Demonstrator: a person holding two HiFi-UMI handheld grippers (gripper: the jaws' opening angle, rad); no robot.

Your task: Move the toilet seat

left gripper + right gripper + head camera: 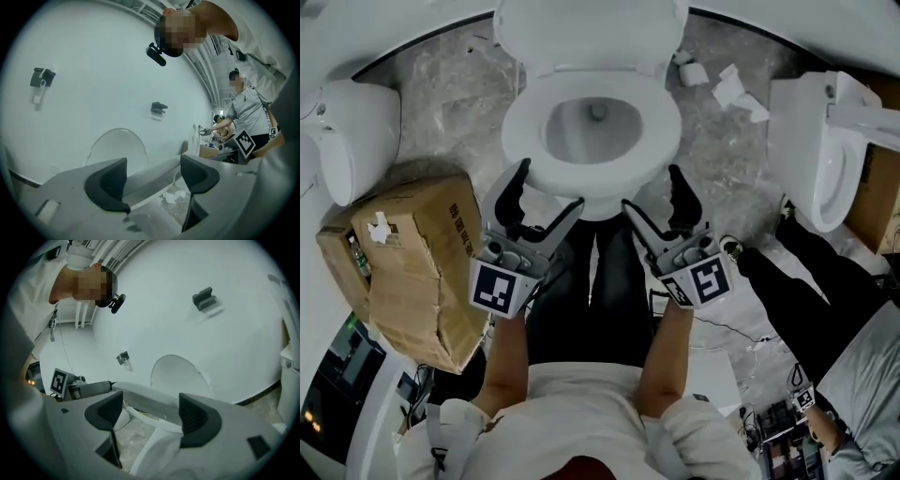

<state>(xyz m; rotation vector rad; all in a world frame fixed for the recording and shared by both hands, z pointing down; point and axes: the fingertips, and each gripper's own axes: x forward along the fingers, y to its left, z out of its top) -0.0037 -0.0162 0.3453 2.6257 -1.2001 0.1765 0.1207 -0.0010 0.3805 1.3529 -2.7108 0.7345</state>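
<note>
Counting from the left in the head view, there are three white toilets: a left toilet (356, 131) cut by the frame edge, the middle toilet (598, 199), and a right toilet (816, 150). One crushed cardboard box (412, 262) sits left of the middle toilet, nearer the person. Two grippers reach toward the middle toilet's front. The left gripper (548, 187) is at the front-left of the bowl with its jaws spread wide, gripping nothing. The right gripper (652, 190) mirrors it at the front-right, just as wide and just as empty. The one toilet seat (517, 127) lies flat on the middle toilet's bowl, with the lid (591, 28) tipped up behind it. A few scraps of crumpled paper (731, 86) lie on the marbled floor (441, 112) right of the middle toilet, level with its lid. A second person (825, 309) in dark trousers stands further right, crowding the space beside the right gripper.

Both gripper views add what the head view cannot: the seat's white edge shows through the gap between the pads, and neither pad presses on it. The left gripper view alone shows two dark brackets (159, 108) on the wall behind the middle toilet and the second person's upper body. Only the head view shows the box.
</note>
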